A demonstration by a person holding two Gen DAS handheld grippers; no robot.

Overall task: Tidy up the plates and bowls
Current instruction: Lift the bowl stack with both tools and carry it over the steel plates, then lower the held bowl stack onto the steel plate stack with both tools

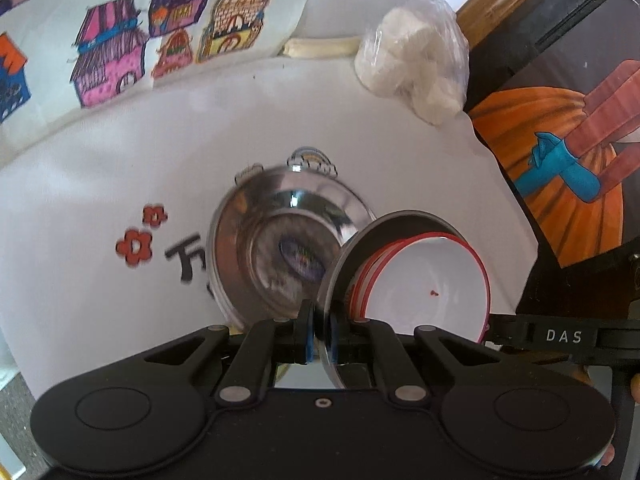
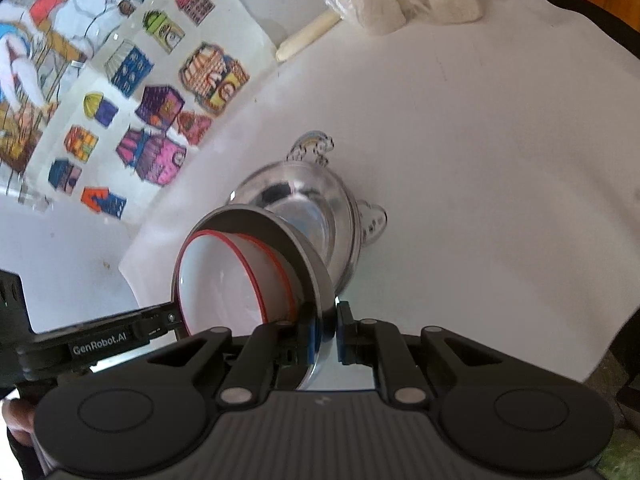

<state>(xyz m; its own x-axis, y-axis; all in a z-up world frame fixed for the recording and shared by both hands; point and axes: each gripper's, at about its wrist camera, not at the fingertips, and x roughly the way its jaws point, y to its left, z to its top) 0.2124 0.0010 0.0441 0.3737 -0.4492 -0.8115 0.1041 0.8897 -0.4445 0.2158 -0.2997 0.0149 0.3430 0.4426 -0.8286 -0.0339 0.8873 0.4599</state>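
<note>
White table (image 1: pixel 100 168): two steel plates (image 1: pixel 280 248), one bowl (image 1: pixel 432 280).

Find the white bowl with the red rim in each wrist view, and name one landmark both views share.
Left wrist view: the white bowl with the red rim sits lower right of centre, nested in a grey plate pinched on edge.
Right wrist view: the bowl sits lower left of centre, inside the same plate.
Shared landmark: the shiny steel bowl on the white sheet, just behind the plate.

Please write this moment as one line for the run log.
left gripper: shut on grey plate rim | right gripper: shut on same rim | red-rimmed white bowls on plate, tilted | steel bowl on table
</note>
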